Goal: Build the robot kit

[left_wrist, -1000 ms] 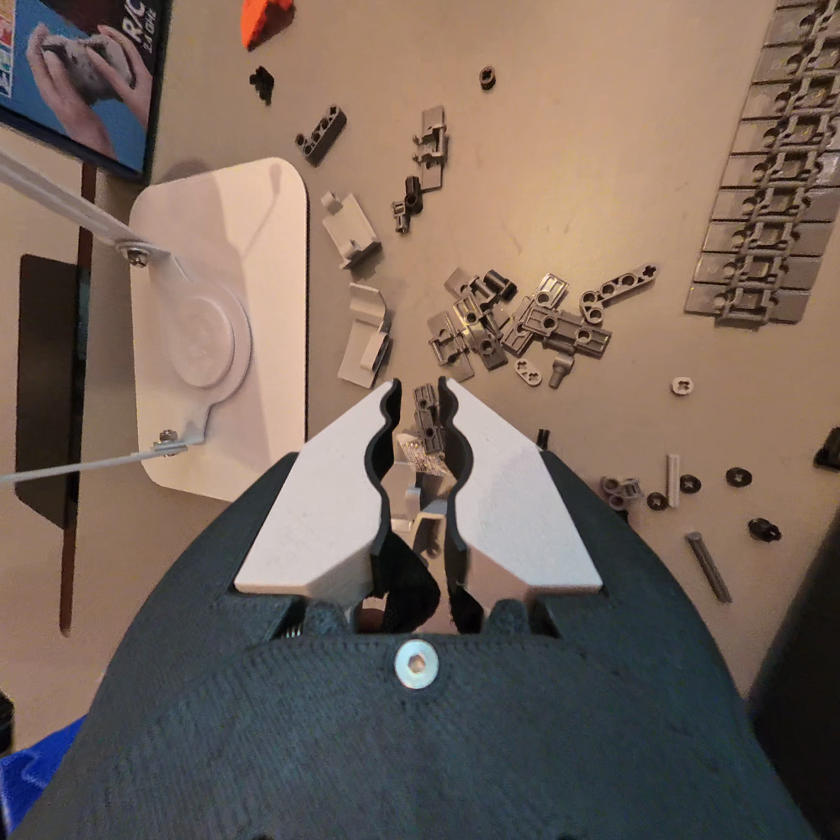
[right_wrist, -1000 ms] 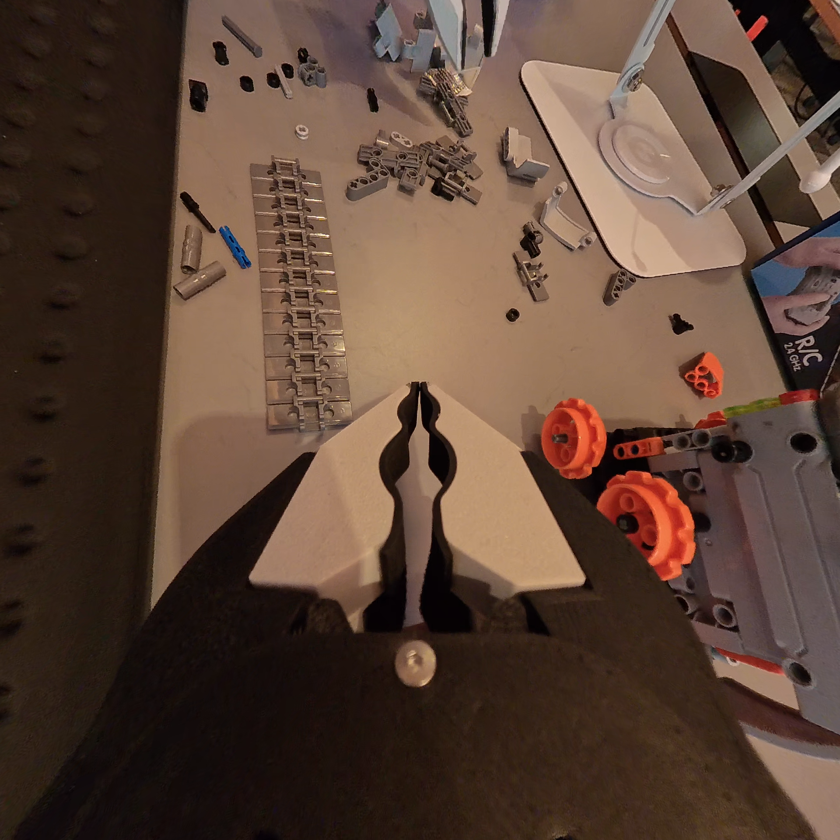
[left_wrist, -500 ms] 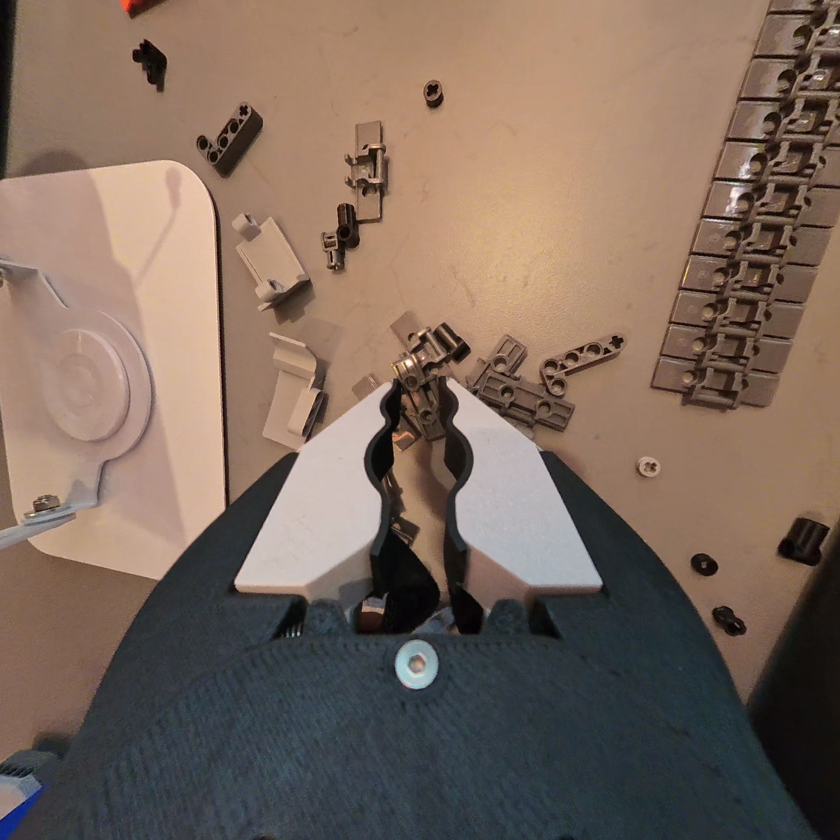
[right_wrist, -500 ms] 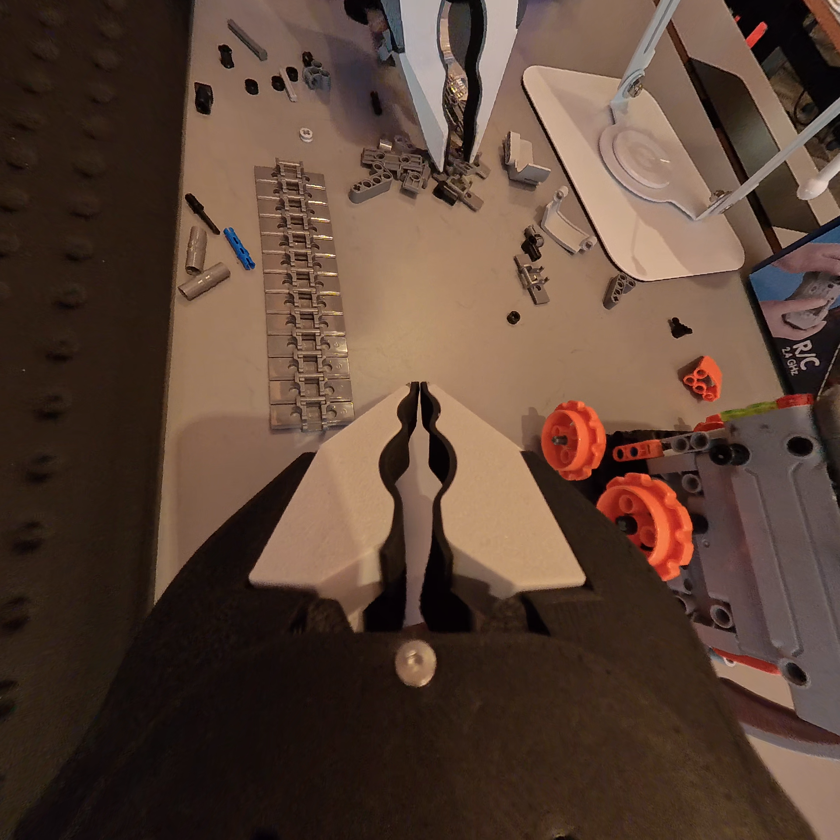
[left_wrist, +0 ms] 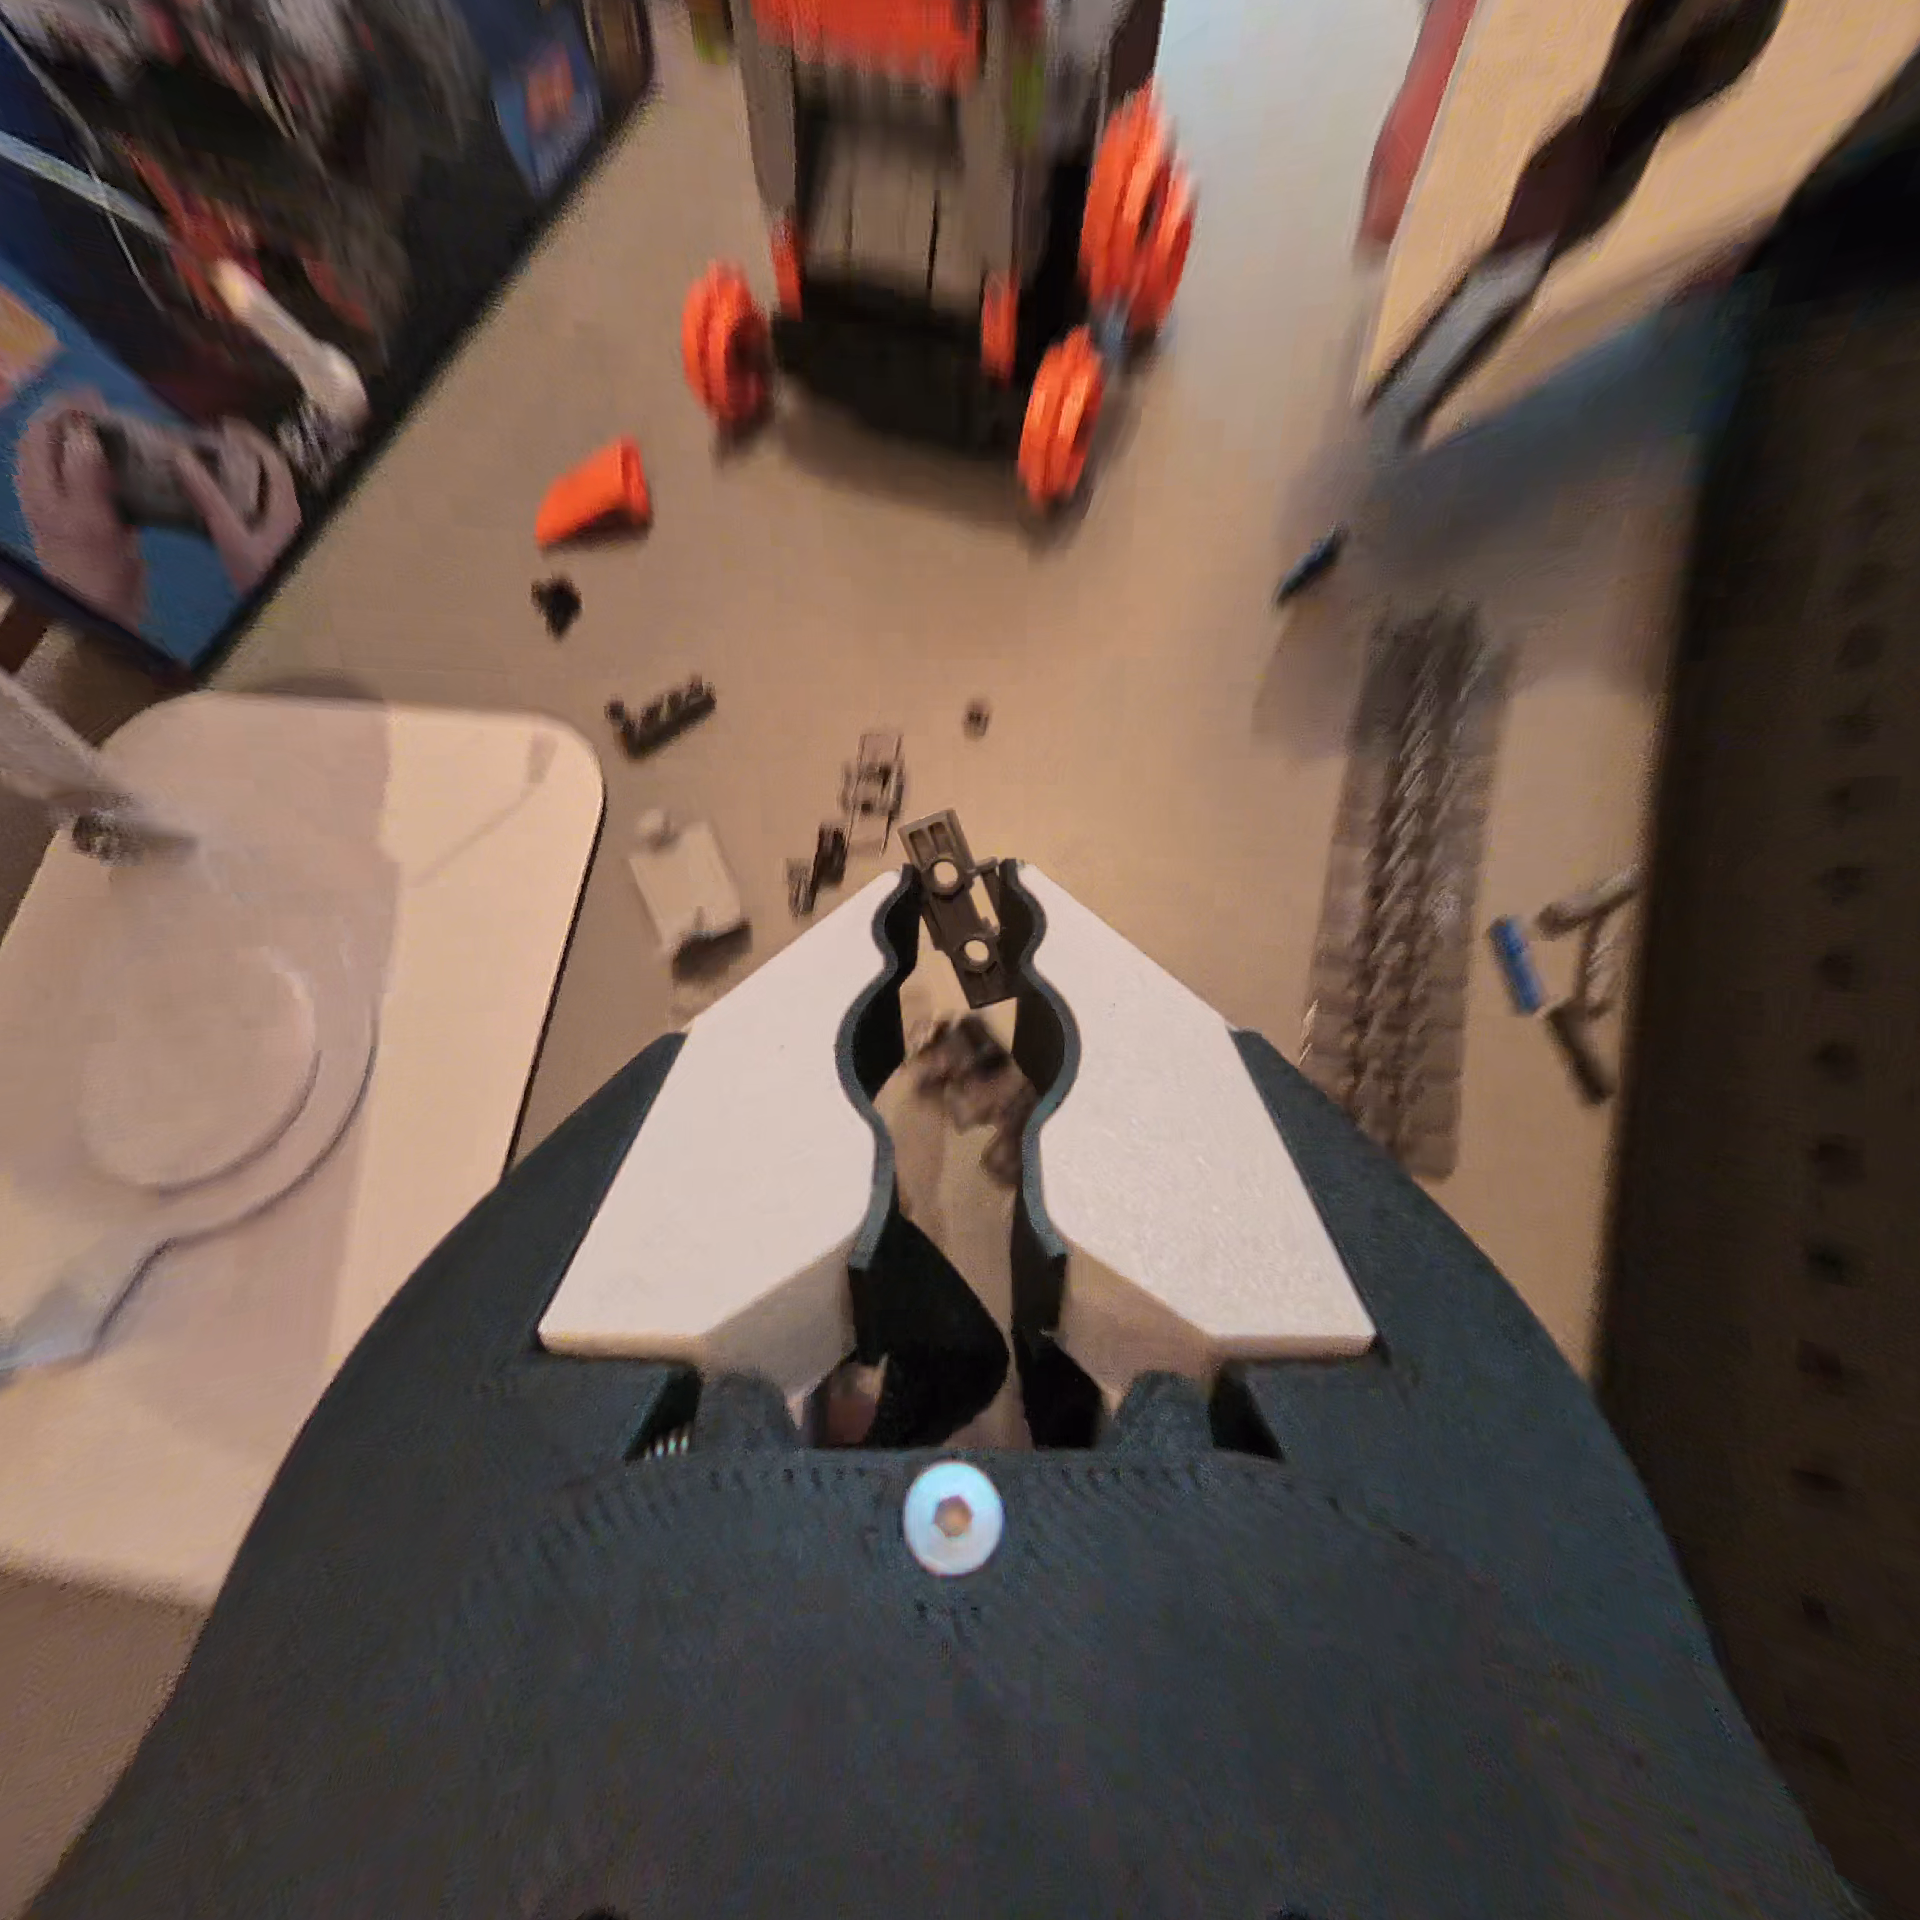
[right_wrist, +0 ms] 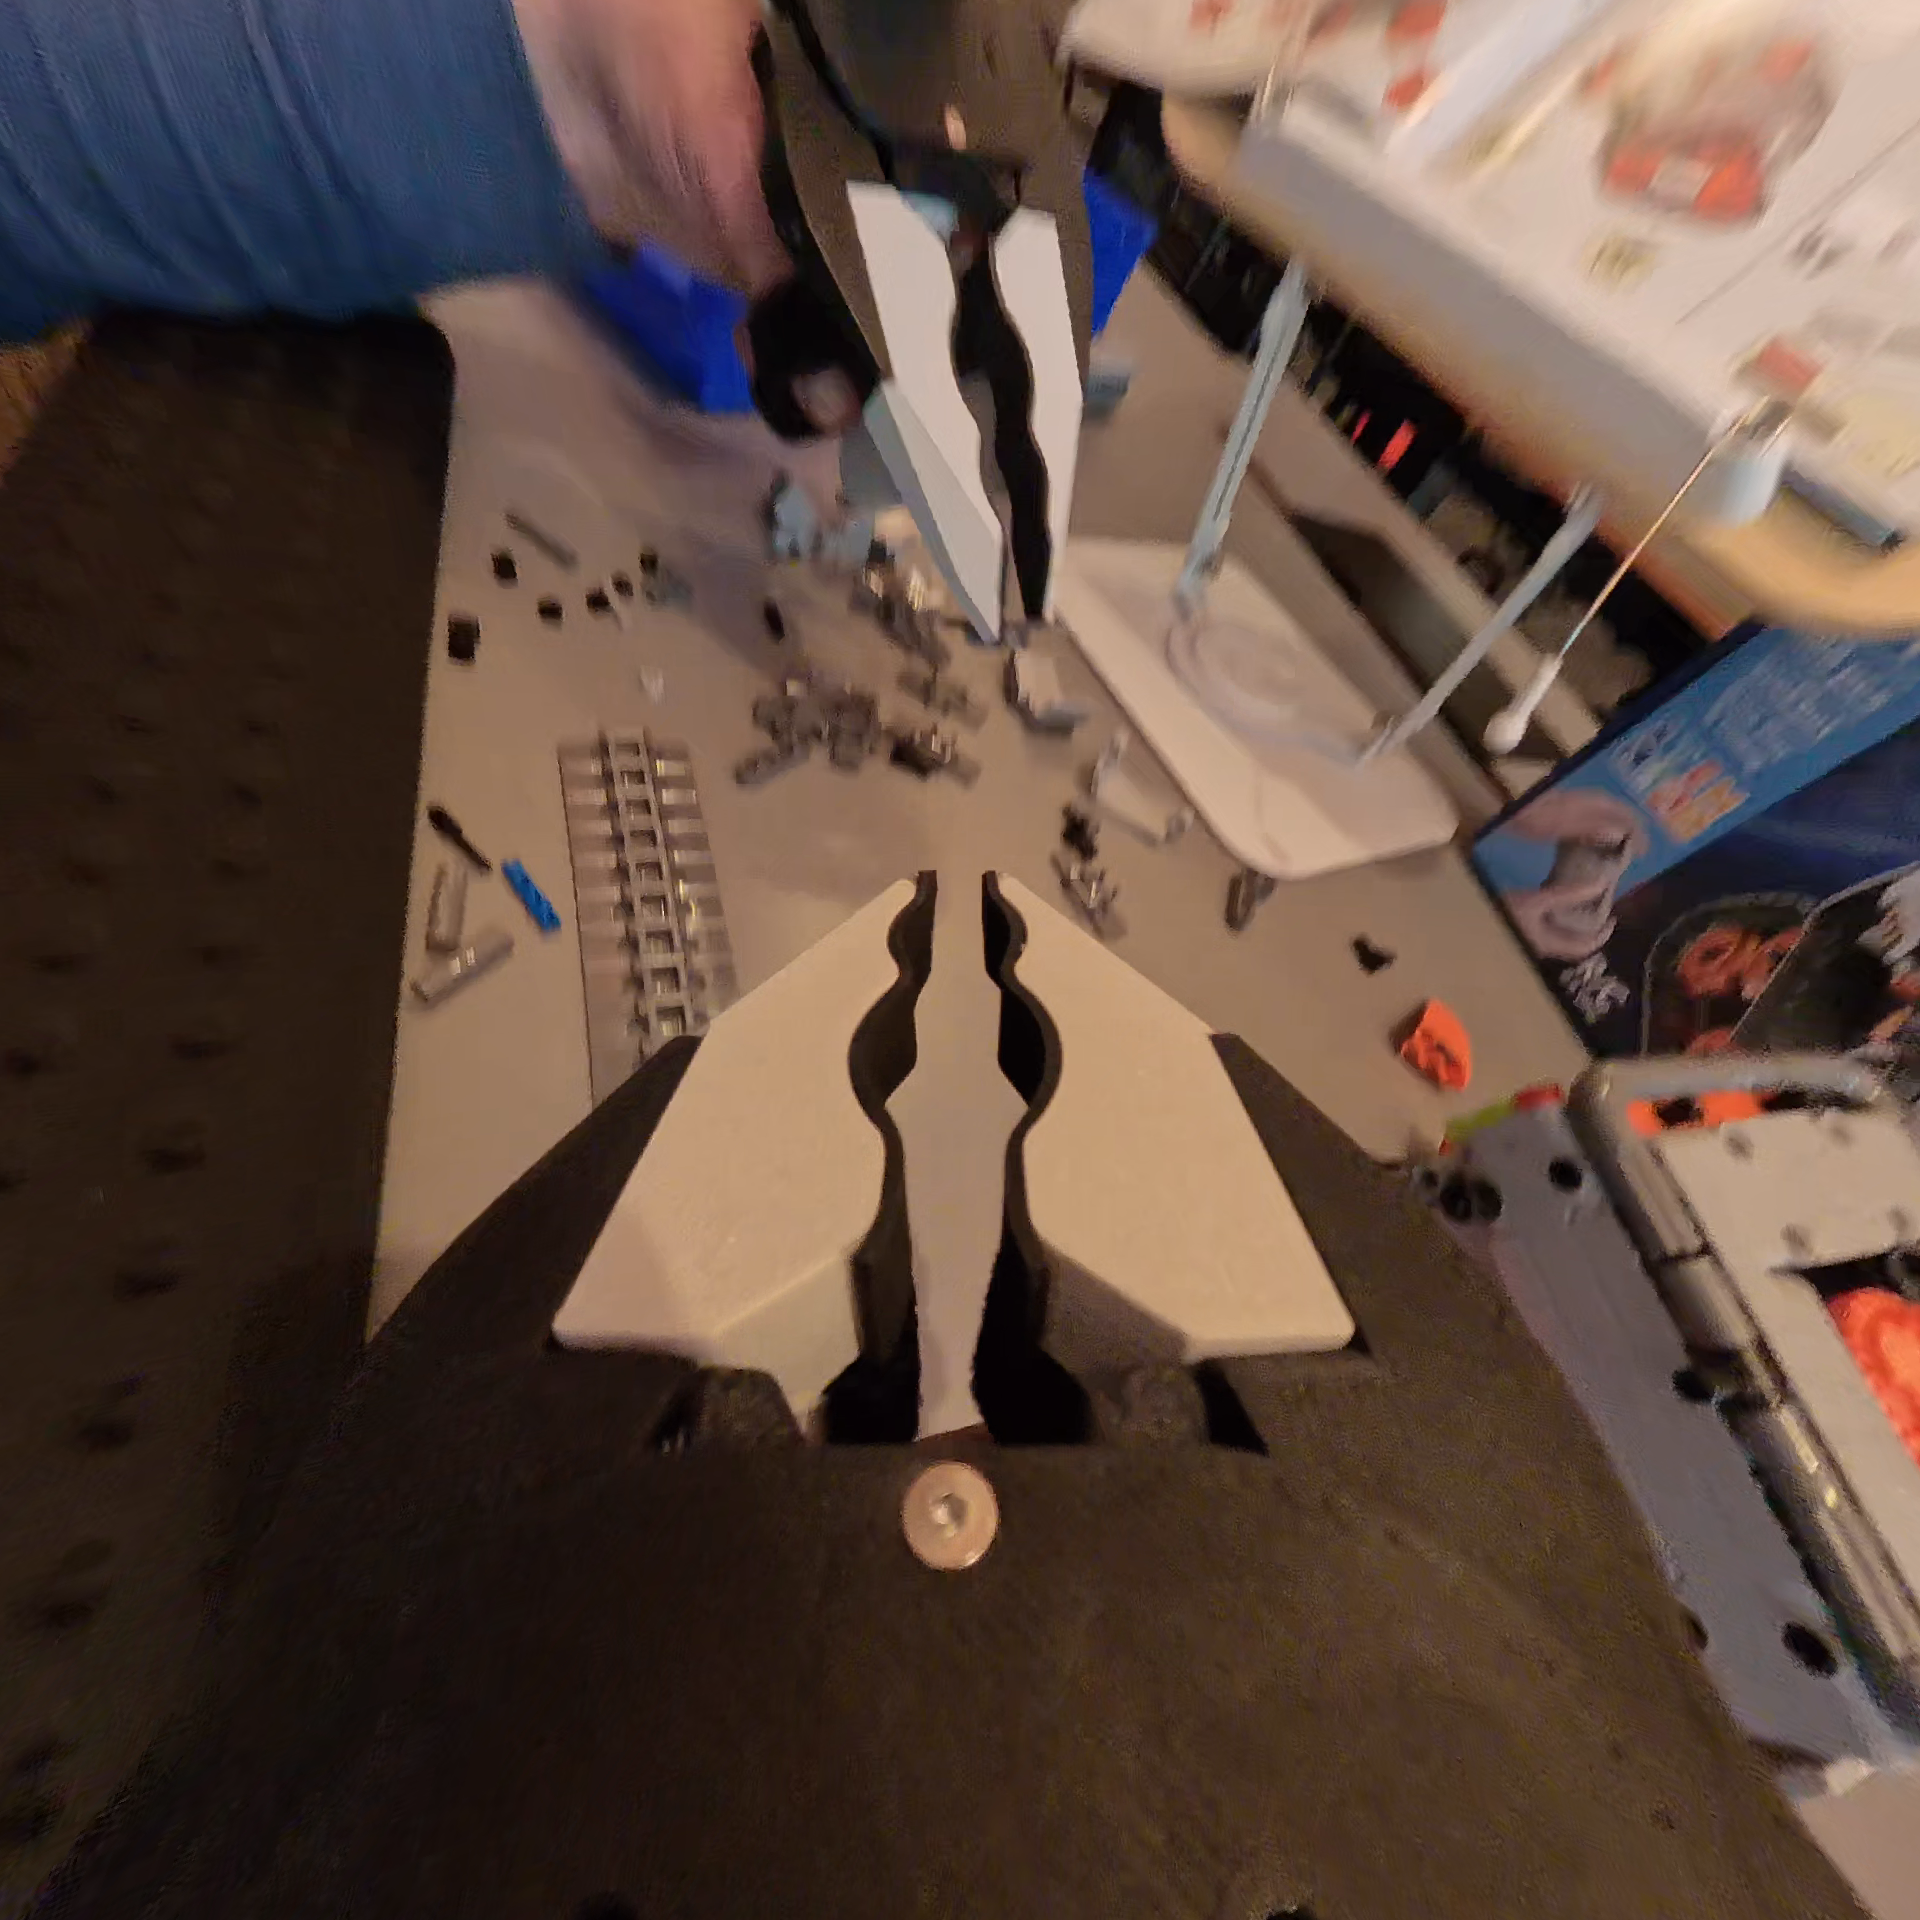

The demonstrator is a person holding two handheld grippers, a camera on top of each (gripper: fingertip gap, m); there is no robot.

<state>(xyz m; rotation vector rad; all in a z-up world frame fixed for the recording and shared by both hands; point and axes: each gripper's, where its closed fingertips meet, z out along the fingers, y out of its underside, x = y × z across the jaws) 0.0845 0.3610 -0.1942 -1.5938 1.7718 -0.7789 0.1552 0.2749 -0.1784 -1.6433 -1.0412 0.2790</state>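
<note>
While the left gripper (left_wrist: pixel 961 883) pinches a small dark grey track link (left_wrist: pixel 958 920) at its very tips, lifted clear of the bench (left_wrist: pixel 1039 665), the right gripper (right_wrist: pixel 958 883) hangs slightly parted and empty above the assembled grey track strip (right_wrist: pixel 644 883). Because the link sits skewed and held only by its edge, it could twist or slip out and drop among the loose grey pieces (right_wrist: pixel 842 727) beside the white lamp base (left_wrist: pixel 260 987)
</note>
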